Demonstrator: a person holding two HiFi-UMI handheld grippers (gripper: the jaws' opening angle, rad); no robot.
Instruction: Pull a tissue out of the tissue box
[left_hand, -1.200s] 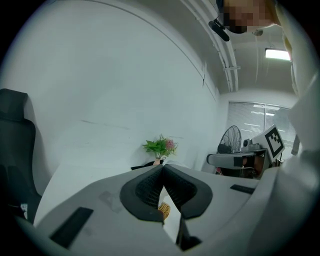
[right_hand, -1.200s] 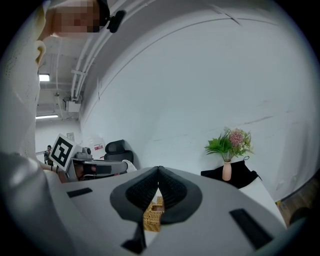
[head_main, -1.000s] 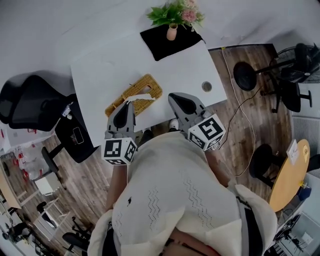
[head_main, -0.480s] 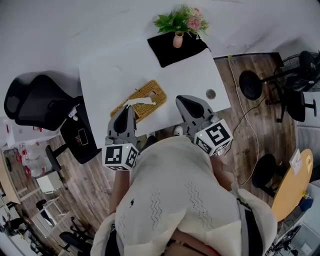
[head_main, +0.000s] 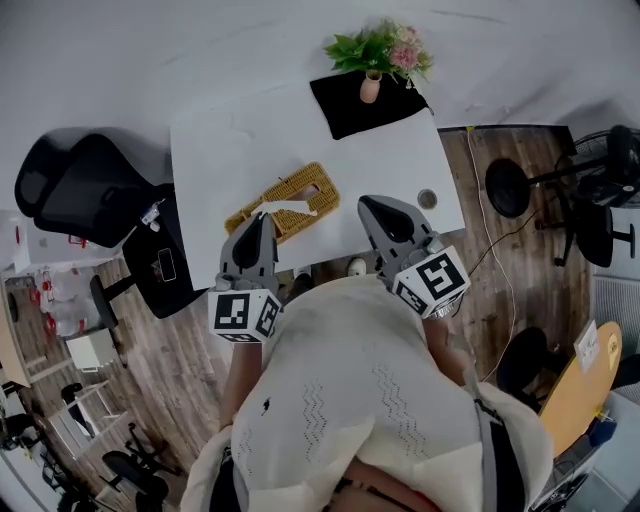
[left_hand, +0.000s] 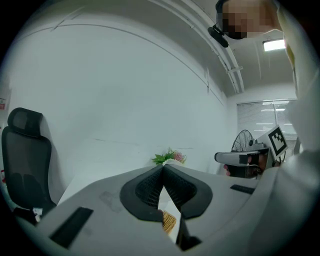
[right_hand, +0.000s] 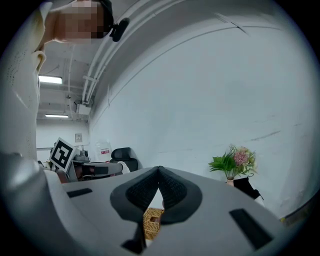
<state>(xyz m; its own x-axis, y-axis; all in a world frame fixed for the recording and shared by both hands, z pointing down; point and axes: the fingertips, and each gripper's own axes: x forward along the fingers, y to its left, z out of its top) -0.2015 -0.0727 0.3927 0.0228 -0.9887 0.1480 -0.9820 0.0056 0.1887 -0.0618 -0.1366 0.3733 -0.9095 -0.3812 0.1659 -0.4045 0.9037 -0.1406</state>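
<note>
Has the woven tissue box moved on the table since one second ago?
No. The tissue box lies at the same place on the table, equally far from the round hole and the vase; only the camera view shifted.

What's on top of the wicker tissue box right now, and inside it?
One white tissue lies across the top of the woven tissue box, sticking out past its near edge. The inside can't be seen: the woven top and the tissue cover it.

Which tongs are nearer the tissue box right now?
Left. The left tongs point at the near long side of the tissue box, tips at its edge in the head view. The right tongs sit off its right end, with bare table between.
</note>
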